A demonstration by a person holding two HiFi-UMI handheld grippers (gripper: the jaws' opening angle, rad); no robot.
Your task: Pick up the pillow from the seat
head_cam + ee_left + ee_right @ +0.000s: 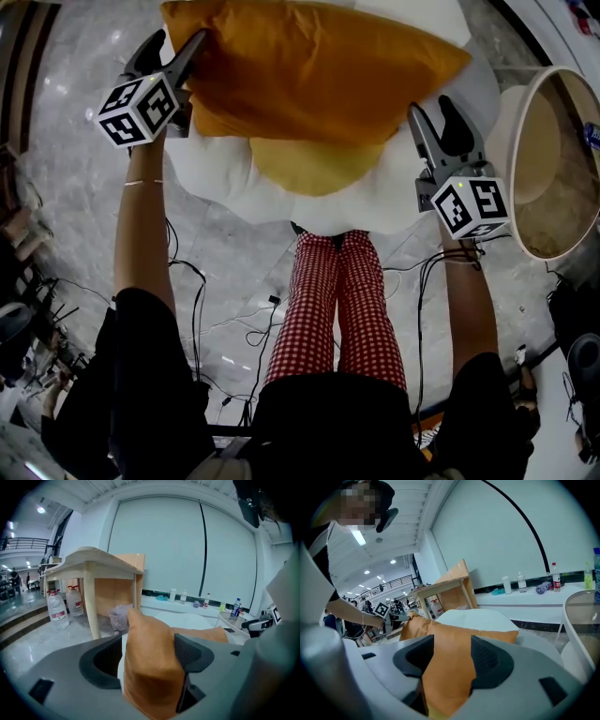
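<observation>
An orange pillow [309, 70] lies across a white egg-shaped seat [216, 178] with a yellow centre [309, 169]. My left gripper [178, 42] is at the pillow's left corner. In the left gripper view that corner [150, 667] stands between the jaws, touching the right pad [192, 653], with a thin gap at the left pad, so the jaws are open. My right gripper [433, 112] is at the pillow's right edge. In the right gripper view the orange fabric [445, 667] fills the space between both pads, and the gripper is shut on it.
A round side table [553, 159] stands right of the seat. Cables [234, 328] run over the marble floor beside the person's legs in red-checked trousers [337, 300]. Beyond the seat are a wooden table [93, 562], water bottles [56, 609] and a mesh wastebasket [118, 618].
</observation>
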